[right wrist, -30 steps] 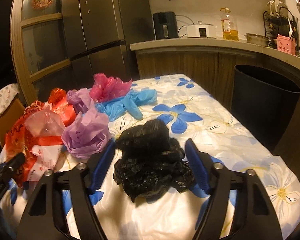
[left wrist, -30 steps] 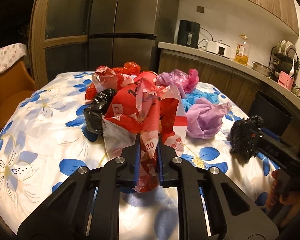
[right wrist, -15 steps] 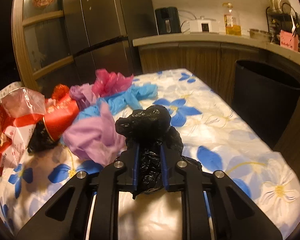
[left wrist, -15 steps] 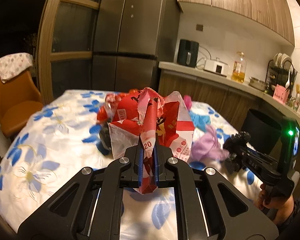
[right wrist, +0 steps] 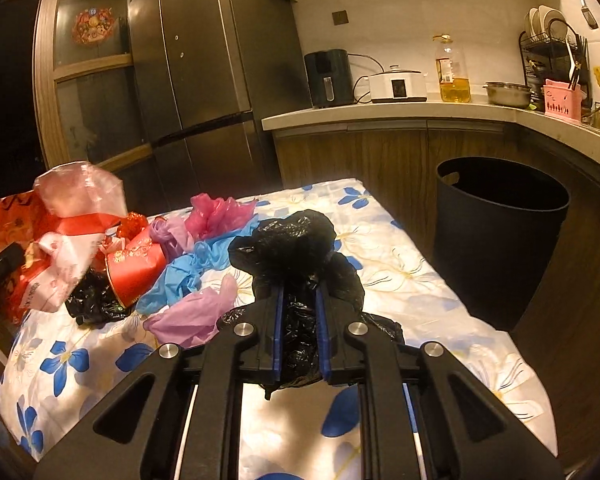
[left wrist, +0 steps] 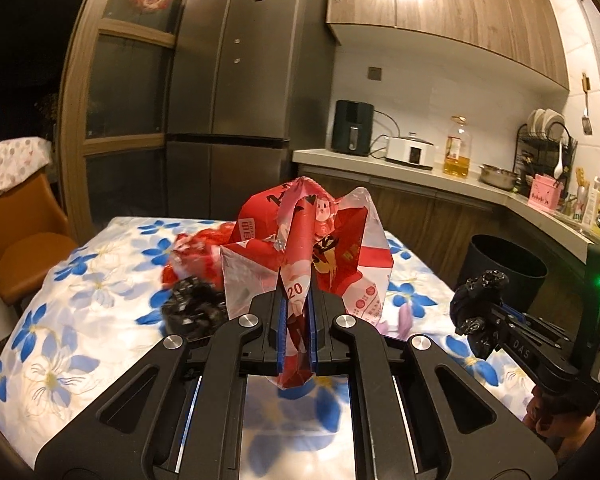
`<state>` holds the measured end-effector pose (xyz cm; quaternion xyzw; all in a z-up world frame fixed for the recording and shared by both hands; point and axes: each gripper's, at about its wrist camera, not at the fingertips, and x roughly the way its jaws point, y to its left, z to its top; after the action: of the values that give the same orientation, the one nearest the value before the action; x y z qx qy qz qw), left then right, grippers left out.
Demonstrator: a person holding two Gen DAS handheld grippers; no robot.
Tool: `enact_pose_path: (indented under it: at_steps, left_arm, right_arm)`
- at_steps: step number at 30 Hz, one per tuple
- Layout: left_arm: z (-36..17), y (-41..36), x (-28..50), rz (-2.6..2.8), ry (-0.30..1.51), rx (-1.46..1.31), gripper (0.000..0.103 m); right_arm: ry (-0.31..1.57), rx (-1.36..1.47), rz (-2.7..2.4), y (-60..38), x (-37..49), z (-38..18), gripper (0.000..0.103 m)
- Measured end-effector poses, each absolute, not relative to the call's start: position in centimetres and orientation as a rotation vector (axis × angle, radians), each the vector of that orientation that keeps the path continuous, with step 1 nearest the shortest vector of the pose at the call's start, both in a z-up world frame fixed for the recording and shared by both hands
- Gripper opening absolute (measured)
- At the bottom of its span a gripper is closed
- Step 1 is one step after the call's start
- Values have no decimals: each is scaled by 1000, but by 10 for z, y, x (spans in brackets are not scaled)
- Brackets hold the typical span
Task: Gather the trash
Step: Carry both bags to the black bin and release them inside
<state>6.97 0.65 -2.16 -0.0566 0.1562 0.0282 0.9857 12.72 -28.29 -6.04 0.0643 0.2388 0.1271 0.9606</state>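
Dangling above the desk, a black bag sits clamped in the right tongs and a red-and-white bag in the left tongs. Neither has reached the black bin; several wads remain.

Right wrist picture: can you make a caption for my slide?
Right tongs pinch a black bag above the table, near the bin.
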Motion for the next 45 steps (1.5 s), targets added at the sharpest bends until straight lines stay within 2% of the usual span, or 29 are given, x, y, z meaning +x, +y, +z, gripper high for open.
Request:
enact_pose_path:
  at_steps: [12, 31, 45]
  left_arm:
    - [-10, -63, 115, -56, 323, -67, 7]
    - [25, -227, 205, -311, 246, -25, 7]
    - [14, -286, 264, -394, 281, -53, 7]
  right_arm:
    - [413, 148, 202, -328, 133, -34, 14]
    - [279, 171, -35, -441, 182, 3, 14]
    - [255, 181, -129, -486, 212, 9, 14]
